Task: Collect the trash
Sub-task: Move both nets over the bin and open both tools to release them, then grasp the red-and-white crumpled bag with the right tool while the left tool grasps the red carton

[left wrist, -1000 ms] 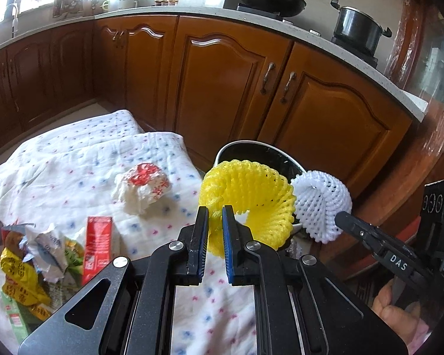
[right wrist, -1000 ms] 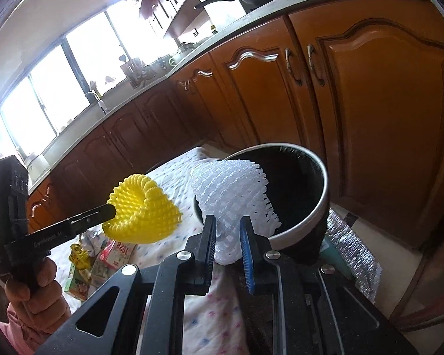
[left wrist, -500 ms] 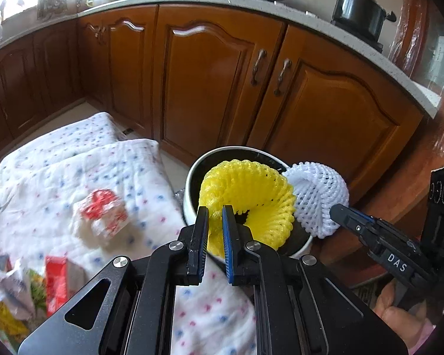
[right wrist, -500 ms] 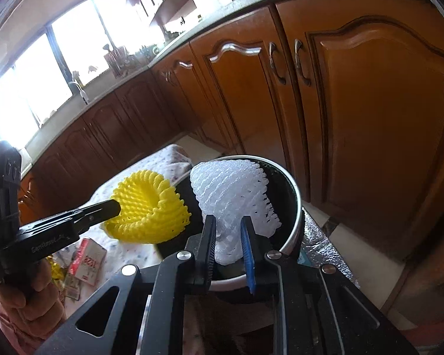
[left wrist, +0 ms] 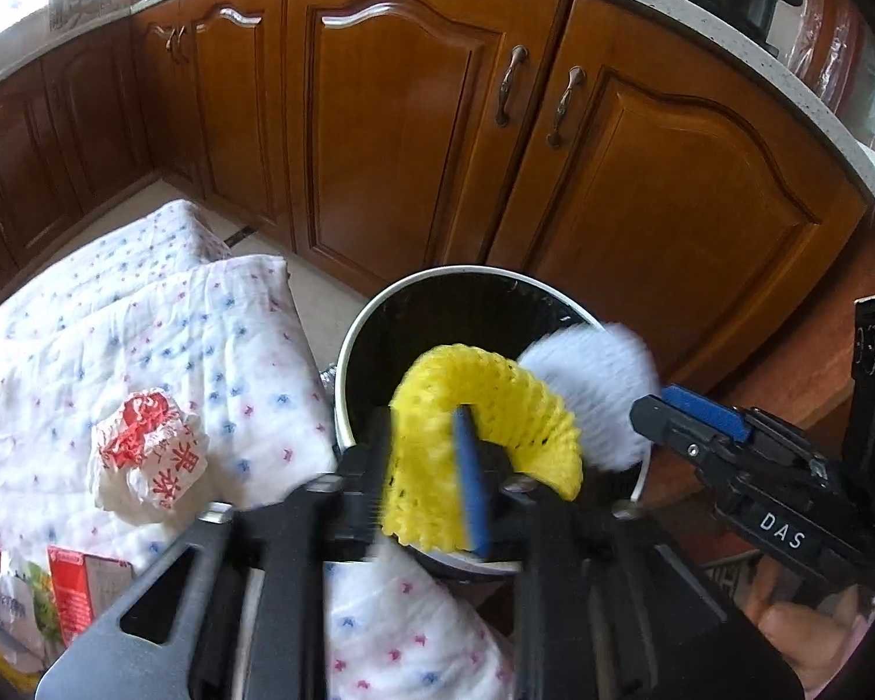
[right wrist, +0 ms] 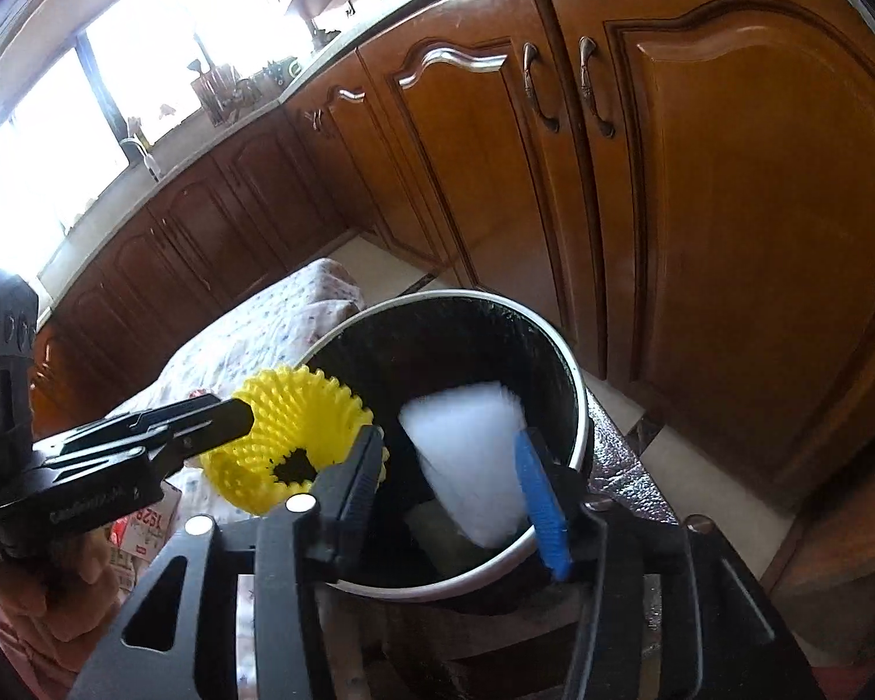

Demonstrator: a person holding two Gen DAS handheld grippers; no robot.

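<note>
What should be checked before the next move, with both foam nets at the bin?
1. Right tongs open: ok, spread wide.
2. White net inside the bin: ok, within the rim.
3. Left tongs released: cannot tell, blurred.
4. Yellow net fully over the bin: cannot tell; the right wrist view shows it at the rim's edge.
5. Cloth free of trash: not ok; crumpled wrapper and packets lie there.

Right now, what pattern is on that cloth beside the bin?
The cloth is white, dotted with small red and blue star-like marks; it shows best in the left wrist view.
</note>
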